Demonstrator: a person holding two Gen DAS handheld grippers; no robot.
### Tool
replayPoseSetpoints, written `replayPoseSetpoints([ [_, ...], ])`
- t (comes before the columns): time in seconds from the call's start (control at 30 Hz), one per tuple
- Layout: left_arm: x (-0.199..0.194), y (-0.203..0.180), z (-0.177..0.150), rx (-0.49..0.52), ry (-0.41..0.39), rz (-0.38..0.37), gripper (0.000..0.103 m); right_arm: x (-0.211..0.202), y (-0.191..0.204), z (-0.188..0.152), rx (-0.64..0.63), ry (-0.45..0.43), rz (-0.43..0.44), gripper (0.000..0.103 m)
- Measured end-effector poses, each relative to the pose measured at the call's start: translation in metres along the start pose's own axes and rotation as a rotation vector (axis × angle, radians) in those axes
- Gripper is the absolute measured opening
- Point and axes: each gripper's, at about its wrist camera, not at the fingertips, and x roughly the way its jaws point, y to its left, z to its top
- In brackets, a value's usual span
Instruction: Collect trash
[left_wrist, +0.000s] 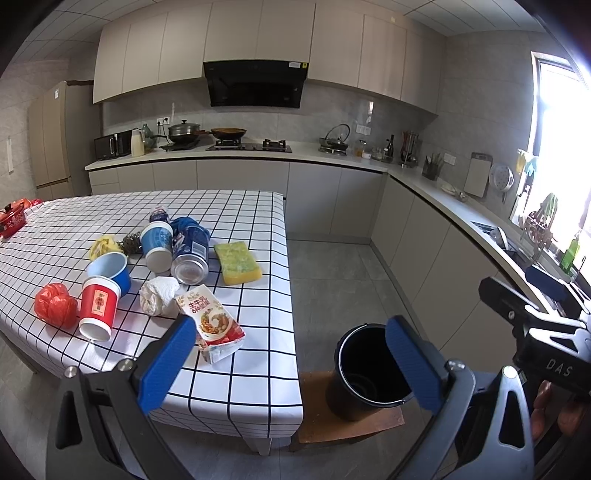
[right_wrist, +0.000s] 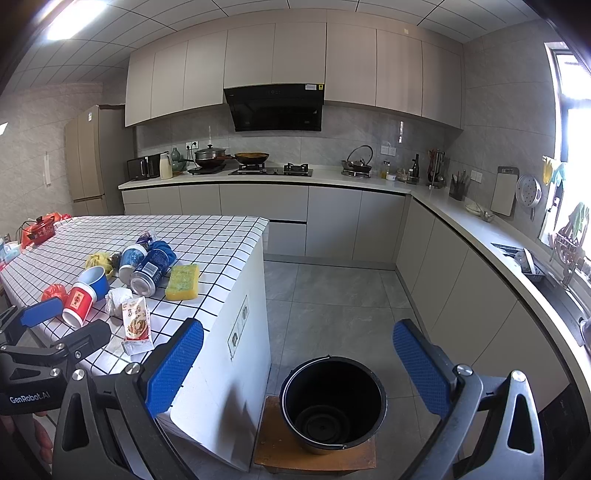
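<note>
Blue ribbed pads line both sets of jaws, and both stand wide apart with nothing between them. From its own camera the left gripper (left_wrist: 291, 363) hangs over the near edge of the desk (left_wrist: 255, 280), which wears a white cloth checked with dark lines; its left pad sits just beside a flattened milk carton printed in red and white (left_wrist: 212, 319). The right gripper (right_wrist: 299, 363) hovers off the desk's end, above the grey tiled floor, framing a black round plastic bucket (right_wrist: 332, 398) that stands upright on a low brown wooden stool (right_wrist: 314, 458) close to the desk's corner. Behind the carton the trash lies in a loose cluster: a crumpled white paper ball (left_wrist: 159, 295), a red paper cup on its side (left_wrist: 98, 308) nested against a blue paper cup (left_wrist: 110, 271), a crumpled red plastic bag (left_wrist: 55, 304), a blue drink can lying with its base toward the camera (left_wrist: 190, 254), a blue-and-white paper cup tipped over (left_wrist: 157, 245), a yellow crumpled wrapper (left_wrist: 103, 245) and a blue crumpled wrapper (left_wrist: 184, 223) behind the can. A yellow sponge with a green face (left_wrist: 238, 262) lies flat just right of the can. At the far left edge sits a small red lidded pot (left_wrist: 11, 221).
</note>
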Motion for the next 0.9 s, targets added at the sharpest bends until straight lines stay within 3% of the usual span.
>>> replayPoseSetpoints([
  [0.9, -0.0021, 0.0042, -0.0019, -0.030, -0.008, 0.035, 0.103, 0.0050, -0.0031, -0.0027, -0.006, 0.011, 0.028, 0.103],
])
